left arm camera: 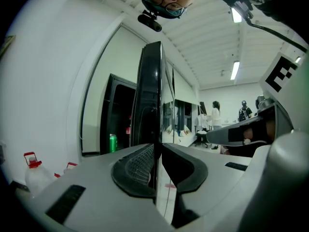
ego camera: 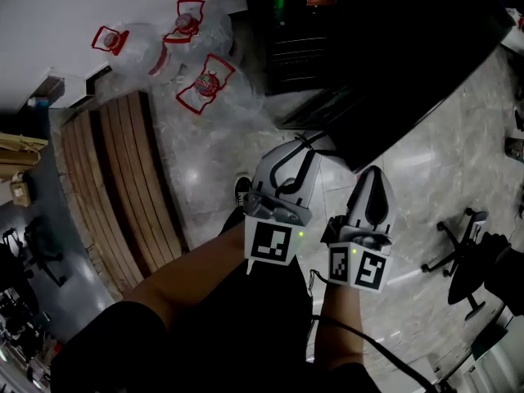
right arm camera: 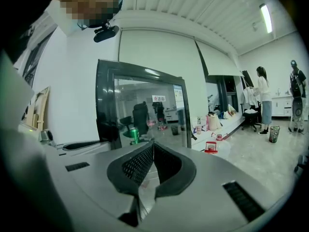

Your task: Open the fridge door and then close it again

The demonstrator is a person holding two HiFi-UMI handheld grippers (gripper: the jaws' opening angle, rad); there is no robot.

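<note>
The black fridge [ego camera: 299, 35] stands with its glass door [ego camera: 409, 72] swung wide open. My left gripper [ego camera: 313, 140] is at the door's free edge. In the left gripper view that edge [left arm camera: 152, 91] runs straight up between the jaws, and the left gripper [left arm camera: 157, 146] is shut on it. My right gripper [ego camera: 370, 174] hangs just right of the left one, below the door. In the right gripper view the right gripper [right arm camera: 153, 144] is shut with its tips meeting on nothing, and the glass door [right arm camera: 140, 105] stands ahead of it. A green can [left arm camera: 113, 142] sits inside the fridge.
Three large water bottles [ego camera: 205, 84] with red handles lie on the floor left of the fridge. A slatted wooden bench [ego camera: 123, 187] runs along the left. An office chair [ego camera: 467, 252] stands at the right. People [right arm camera: 263, 98] stand far across the room.
</note>
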